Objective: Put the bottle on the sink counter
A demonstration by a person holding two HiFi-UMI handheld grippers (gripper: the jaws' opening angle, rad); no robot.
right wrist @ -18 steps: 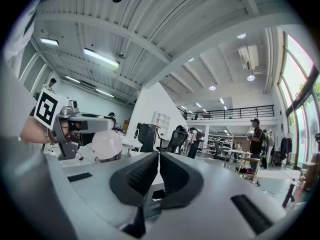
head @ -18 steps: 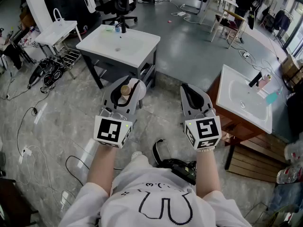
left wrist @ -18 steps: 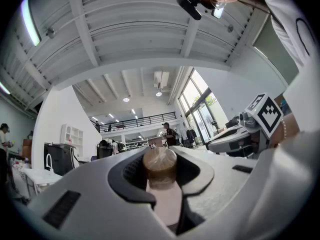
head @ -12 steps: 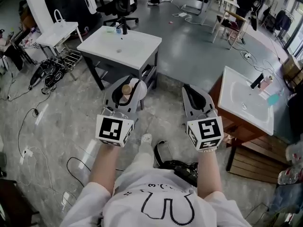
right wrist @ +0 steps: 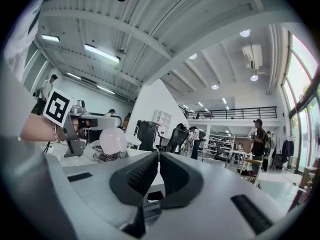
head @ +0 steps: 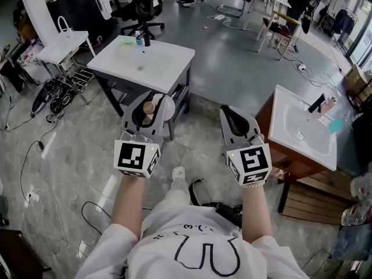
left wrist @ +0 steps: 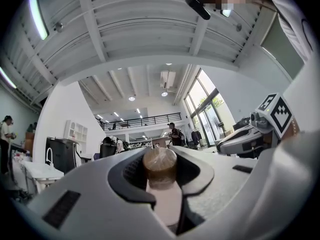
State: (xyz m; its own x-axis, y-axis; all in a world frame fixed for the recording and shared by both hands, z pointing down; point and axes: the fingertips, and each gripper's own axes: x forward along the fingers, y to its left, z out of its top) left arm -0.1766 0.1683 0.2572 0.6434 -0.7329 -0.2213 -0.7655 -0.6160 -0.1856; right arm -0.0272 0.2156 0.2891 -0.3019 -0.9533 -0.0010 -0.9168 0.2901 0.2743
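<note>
Holding phase, by my read: pick is done, place is not

- bottle [left wrist: 160, 166] is off any surface, clamped in the left gripper [head: 154, 102]. Jaws are part-way in, dark pads pressing either side just under the brown cap; the pale body runs back toward the camera in the left gripper view
- right gripper [head: 231, 113] is empty, pads together with nothing between them
- nearest sink counter [head: 180, 60], white top on a dark frame, is ahead and a bit left. Its near edge lines up with the left jaw tips in the head view, but the grippers are over bare floor [head: 75, 150], short of it
- second sink counter [head: 279, 118] on a wood cabinet sits off to the right, apart from both grippers. Can't tell which one is the target
- left to do: close the gap, get the bottle over a flat part of the counter rim rather than the basin, set it down, release

Pose: both forearms out in front of the body, side by side and apart, marker cubes up toward the head camera, jaws pointing forward and away from the person. Neither gripper touches anything but the bottle
</note>
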